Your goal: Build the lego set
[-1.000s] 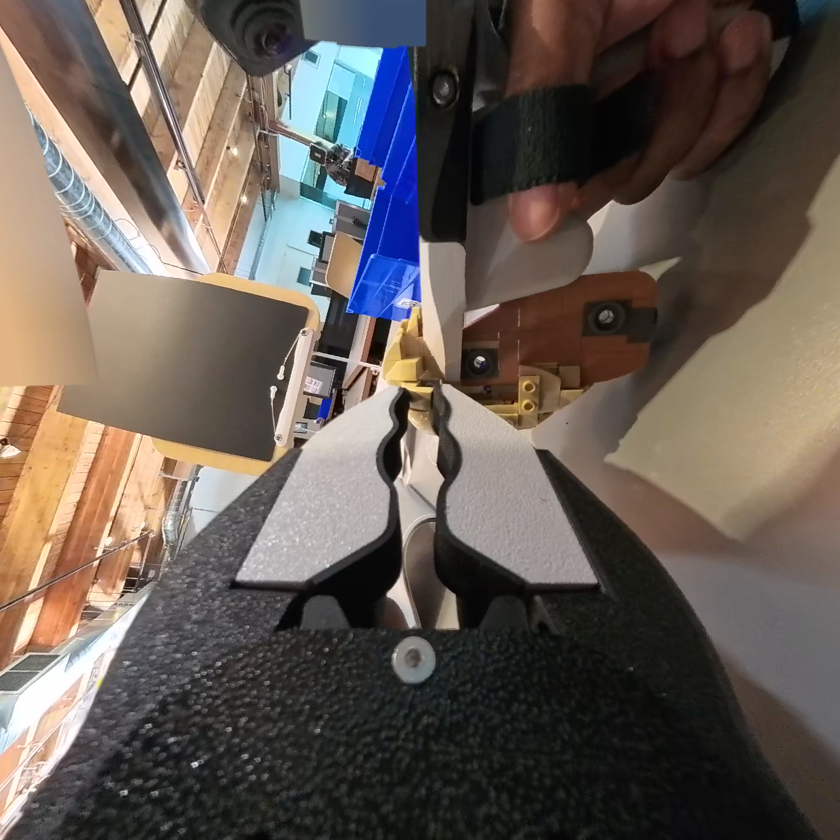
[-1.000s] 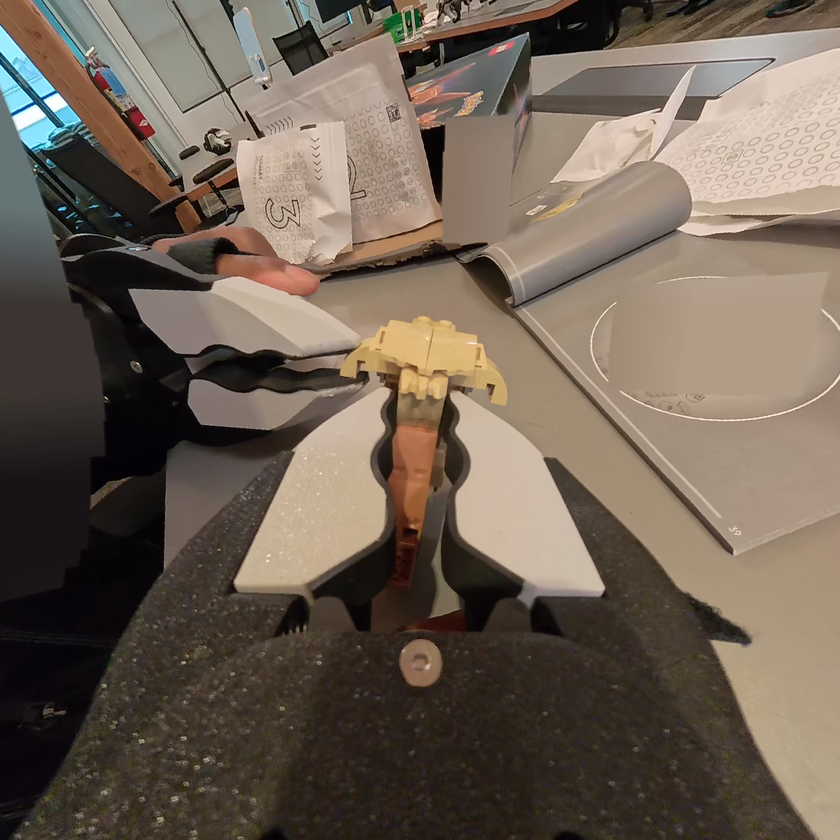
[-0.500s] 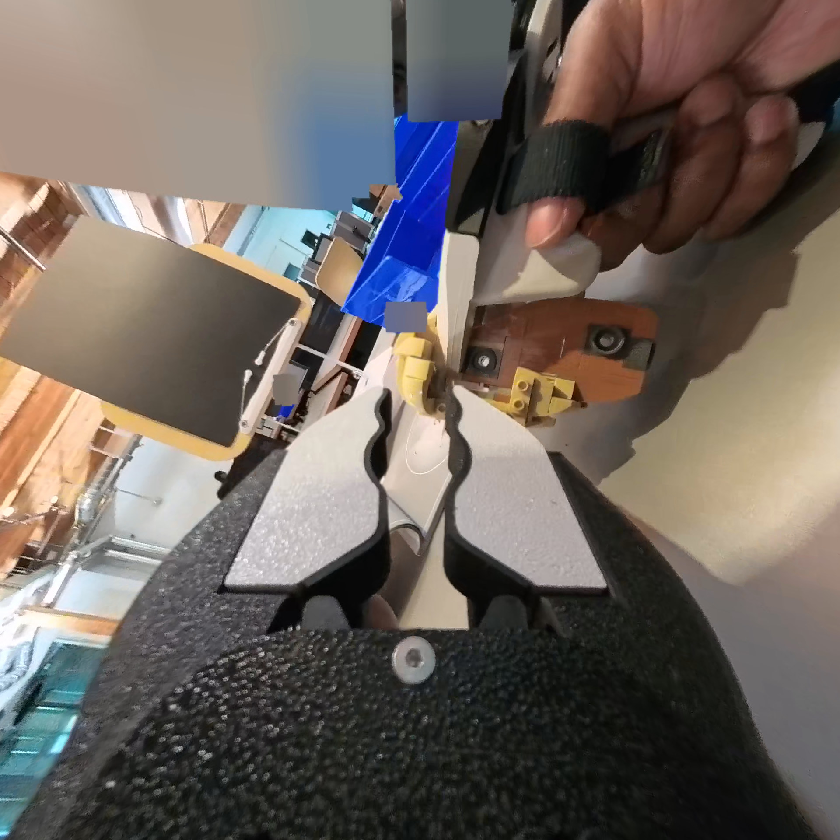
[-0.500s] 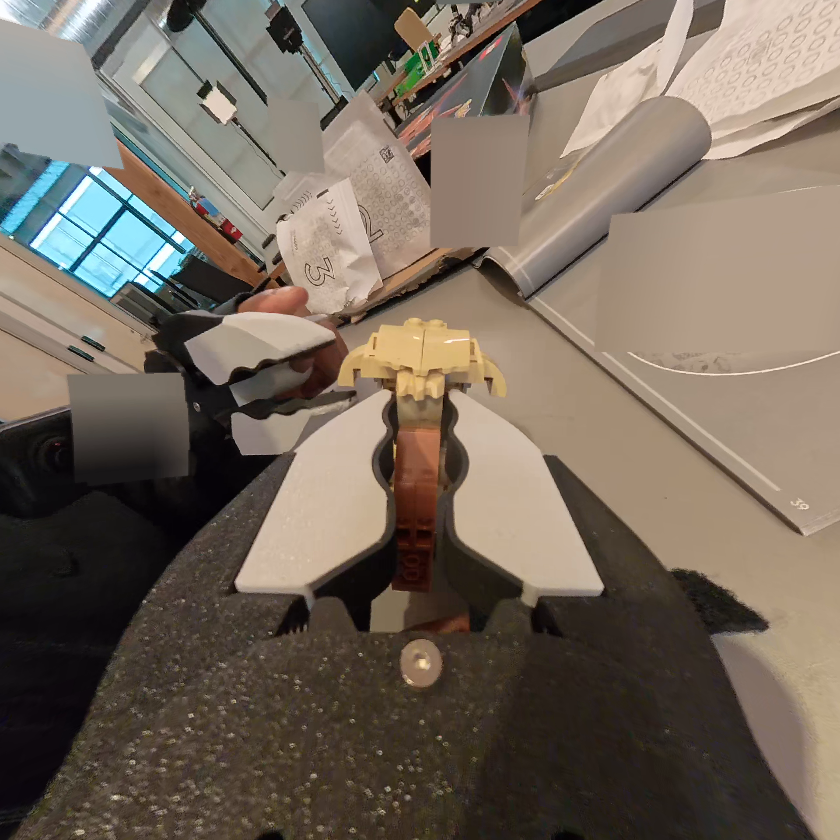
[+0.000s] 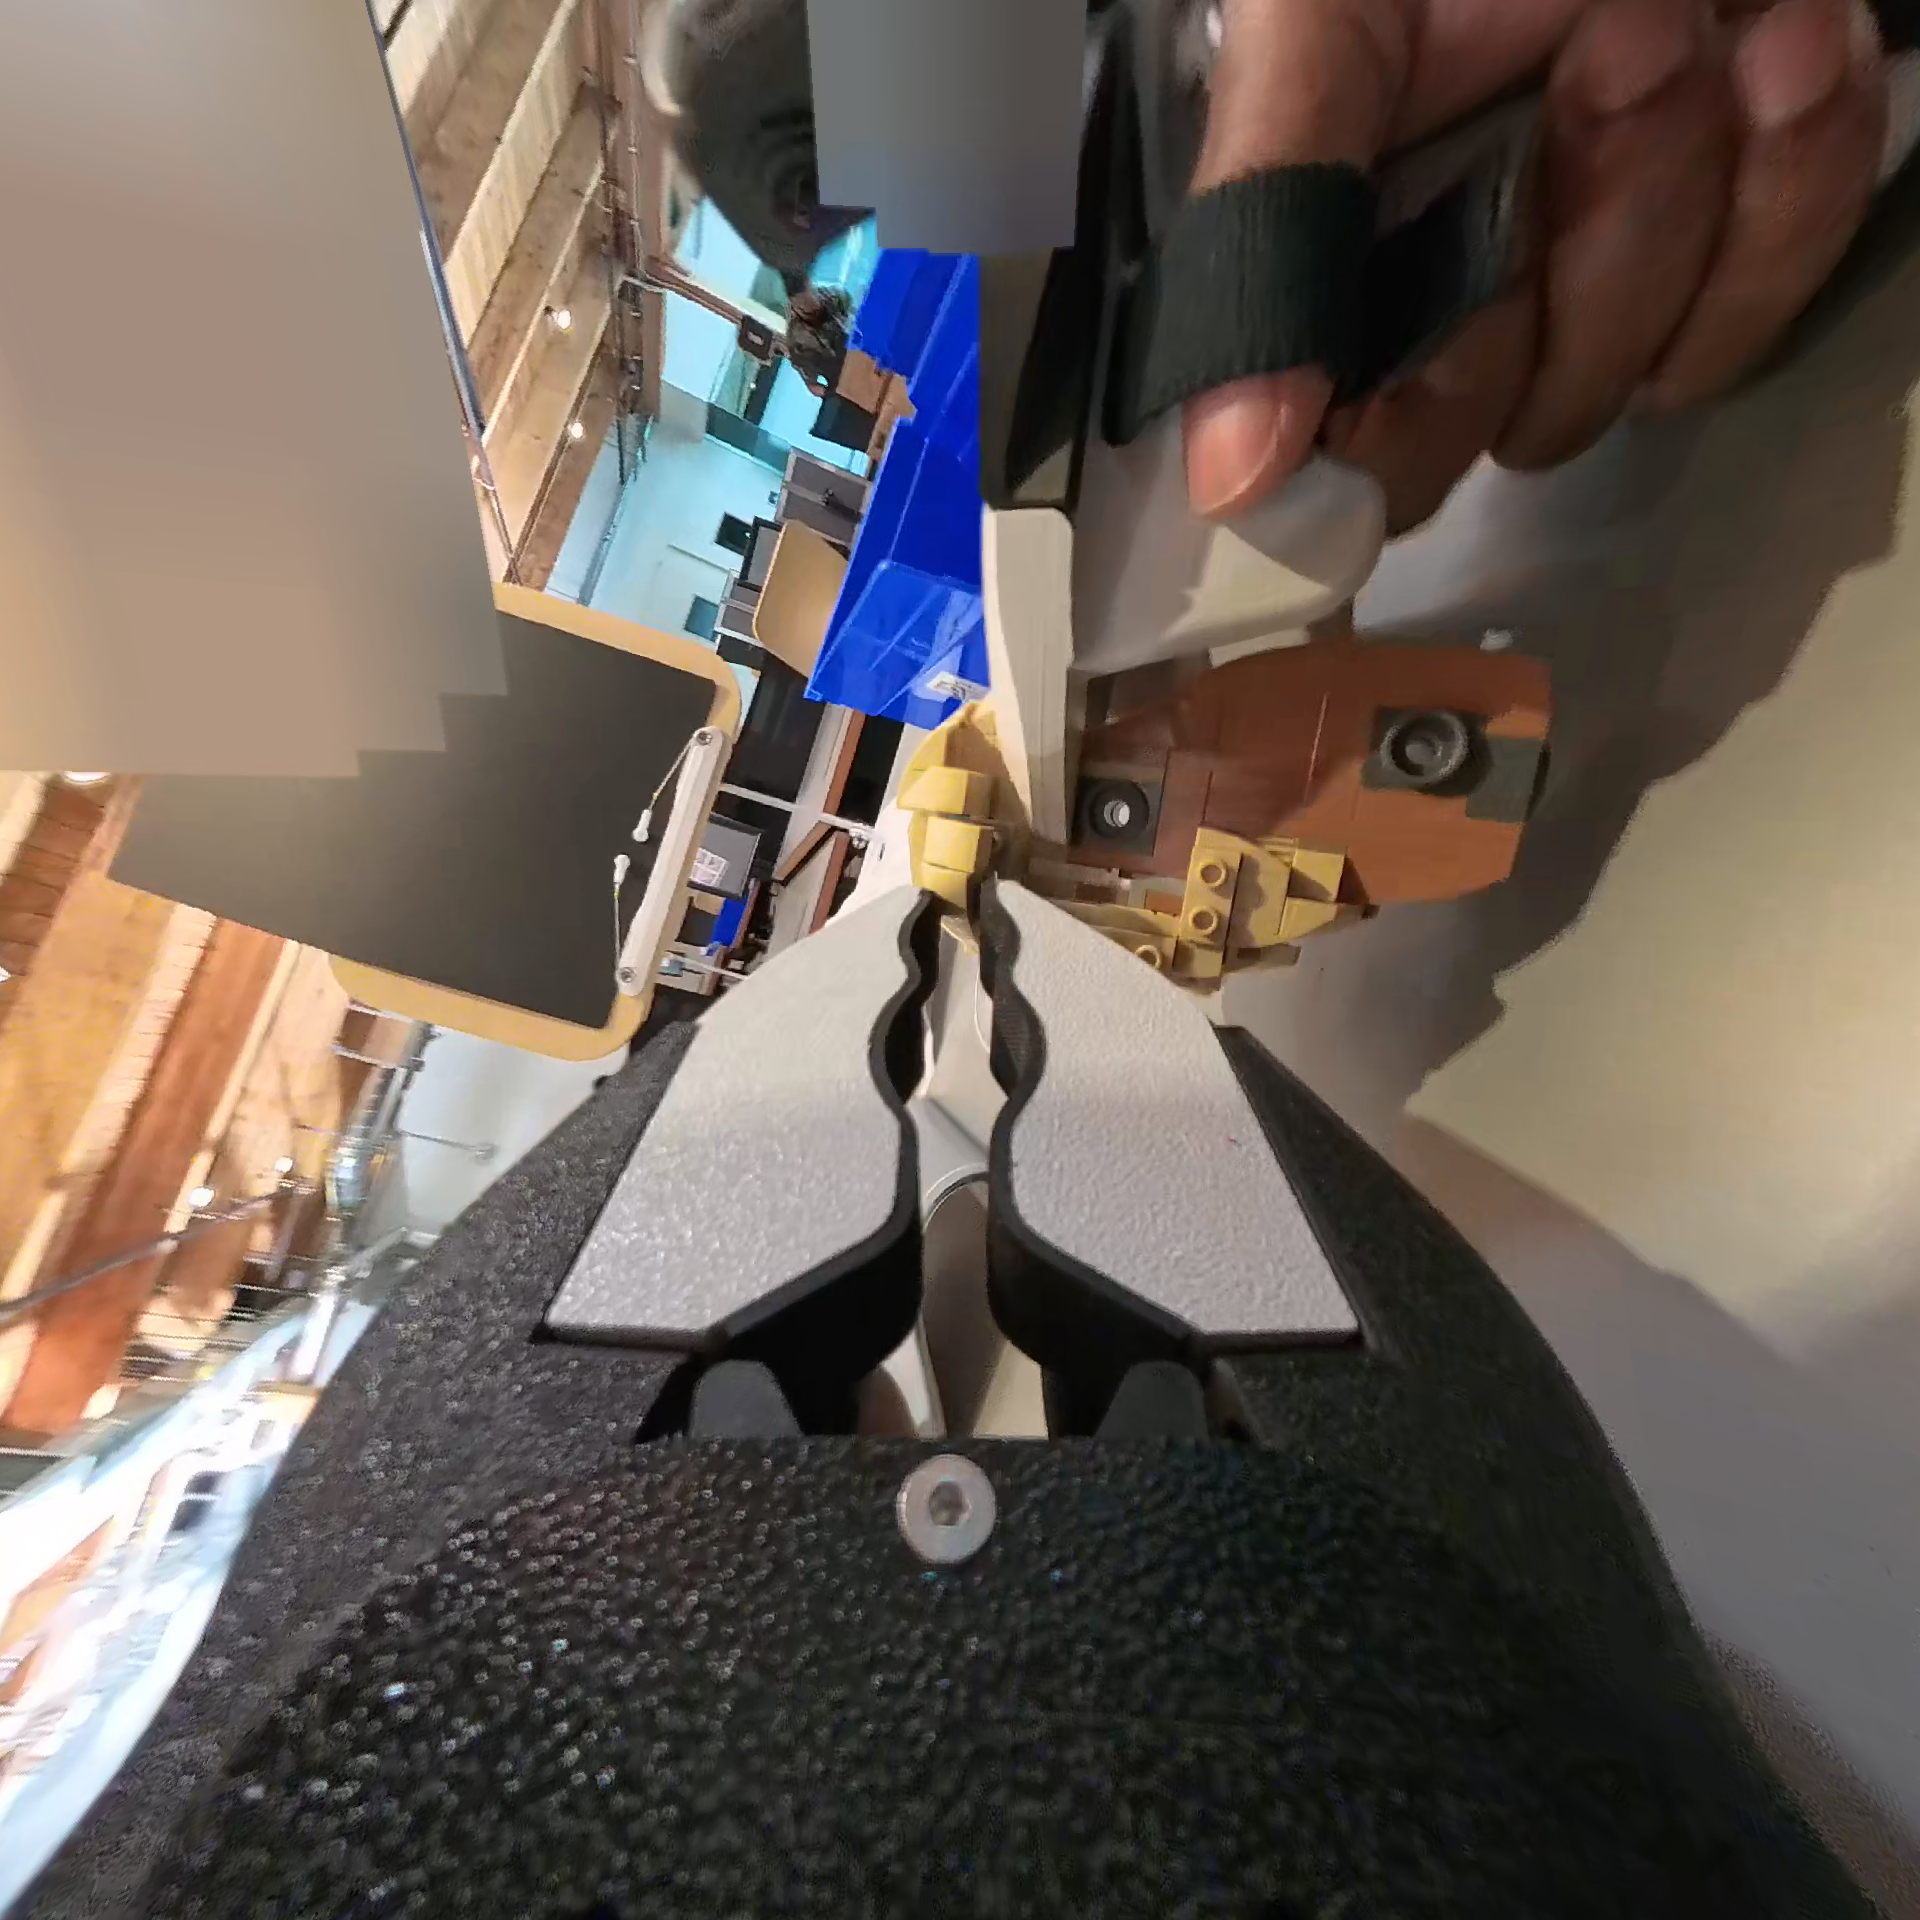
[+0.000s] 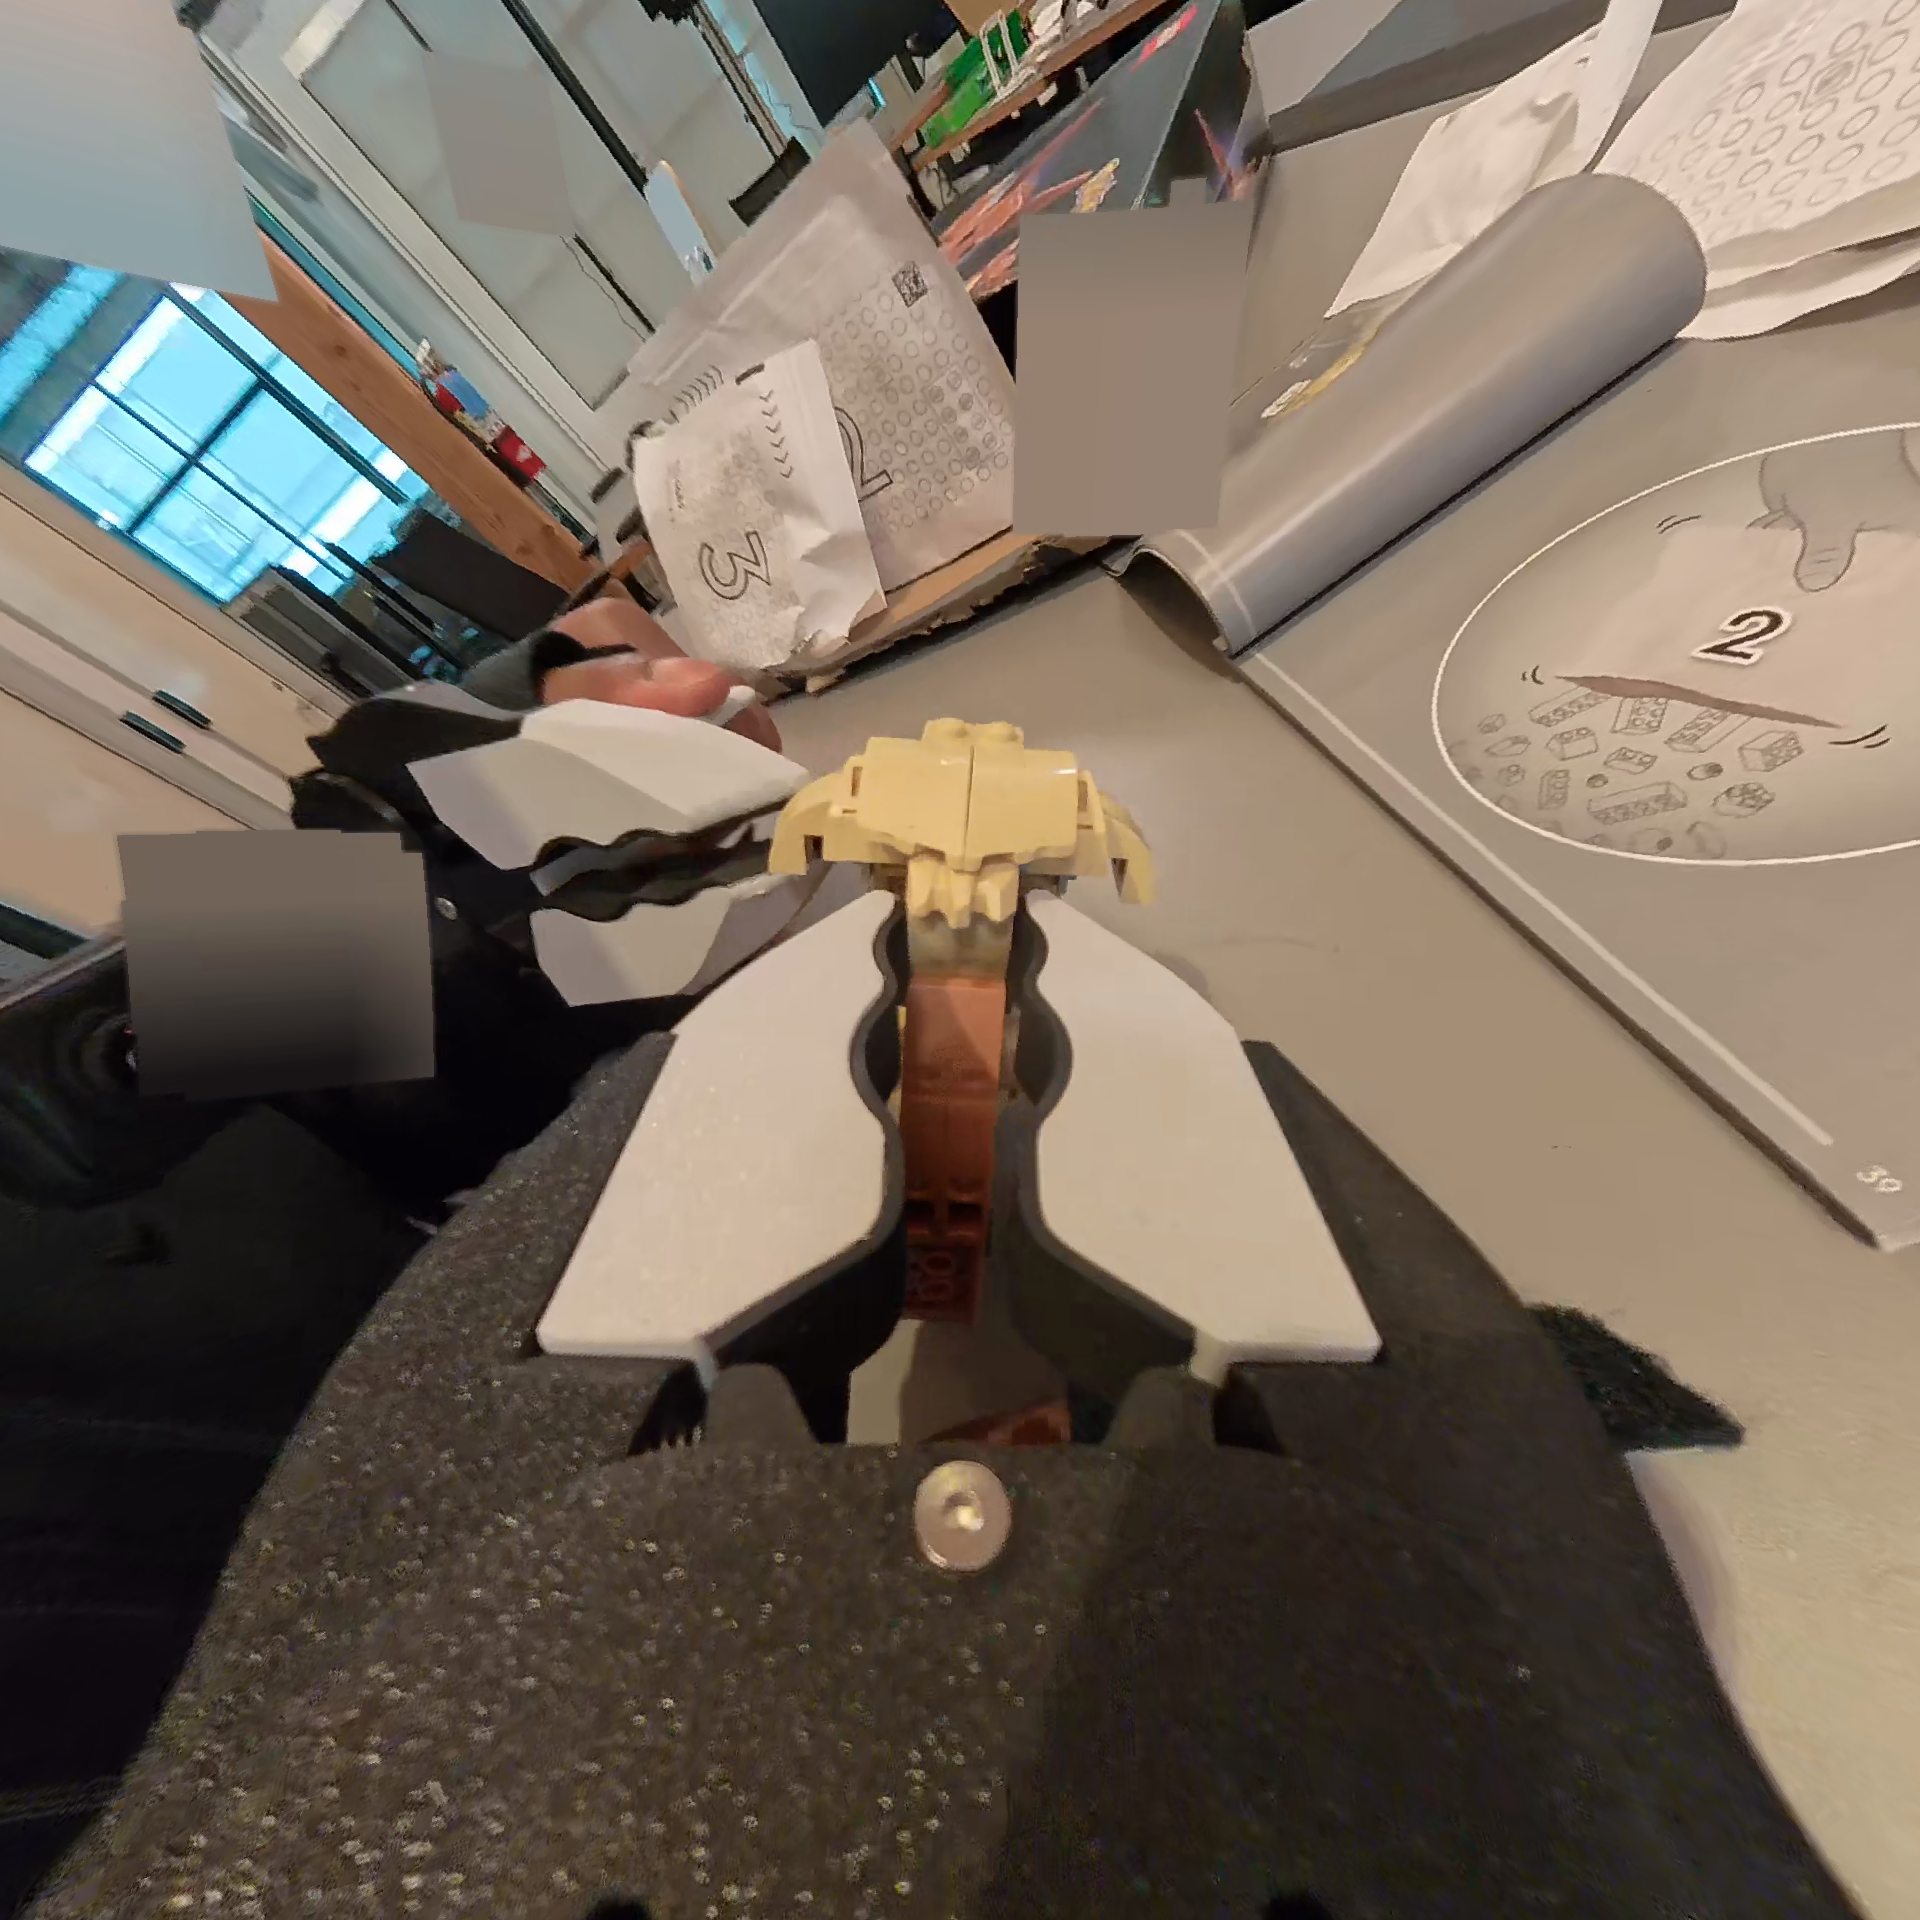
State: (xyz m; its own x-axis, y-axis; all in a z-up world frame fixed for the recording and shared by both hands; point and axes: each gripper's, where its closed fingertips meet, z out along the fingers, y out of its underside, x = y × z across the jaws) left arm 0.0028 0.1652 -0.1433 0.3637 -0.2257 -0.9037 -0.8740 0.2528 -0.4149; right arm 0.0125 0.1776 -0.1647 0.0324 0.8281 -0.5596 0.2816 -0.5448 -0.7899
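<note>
The right gripper was closed on a brick model: its brown body was clamped upright between the two pads, both pressed against it, and the tan head stood clear of the fingertips at 12 o'clock. In the left wrist view the same model was seen from the side, brown with tan studded pieces under it, gripped by the right gripper's pale fingers, with a hand and a black strap above at 1 o'clock.

The left gripper was nearly closed, only a narrow gap being left between its wavy black pads. Its tips were pinched on a thin tan edge of the model's head; whether both pads pressed firmly could not be told for certain. In the right wrist view this gripper was seen lying sideways at 9 o'clock of the tan head, its tips reaching the head's left edge.

The model was held above a grey table. An open booklet lay at 2 o'clock, well apart from the model. Printed paper bags stood at 11 o'clock, and a dark box was seen behind them. Crumpled paper lay at 1 o'clock beyond the booklet.
</note>
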